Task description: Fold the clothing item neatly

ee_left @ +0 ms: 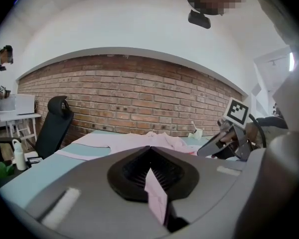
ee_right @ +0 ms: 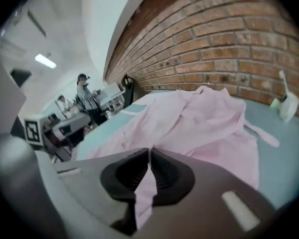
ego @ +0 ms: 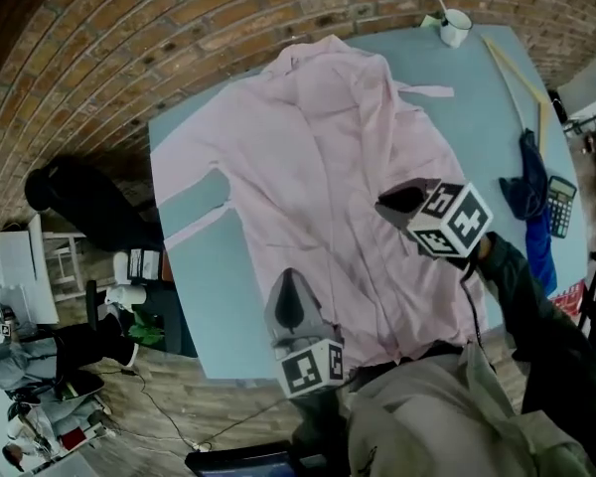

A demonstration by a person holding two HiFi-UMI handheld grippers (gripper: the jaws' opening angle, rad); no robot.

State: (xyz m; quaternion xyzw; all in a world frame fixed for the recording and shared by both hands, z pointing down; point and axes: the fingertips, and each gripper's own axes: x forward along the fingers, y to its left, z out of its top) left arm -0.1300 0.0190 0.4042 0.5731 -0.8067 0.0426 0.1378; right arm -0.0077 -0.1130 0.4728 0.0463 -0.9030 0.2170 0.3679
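A pale pink garment (ego: 328,157) lies spread over the light blue table (ego: 194,266), collar at the far end and one sleeve out to the left. My left gripper (ego: 290,294) hangs above the near hem, shut on a fold of the pink cloth (ee_left: 157,195) that shows between its jaws. My right gripper (ego: 399,203) is over the garment's right side, shut on a strip of the same fabric (ee_right: 145,188). From the right gripper view the rest of the garment (ee_right: 199,118) trails rumpled toward the brick wall.
At the table's far right stand a white mug (ego: 455,26) and a wooden ruler (ego: 517,73). A blue cloth (ego: 531,192) and a calculator (ego: 561,205) sit by the right edge. A black office chair (ego: 79,202) stands left of the table. People stand farther left.
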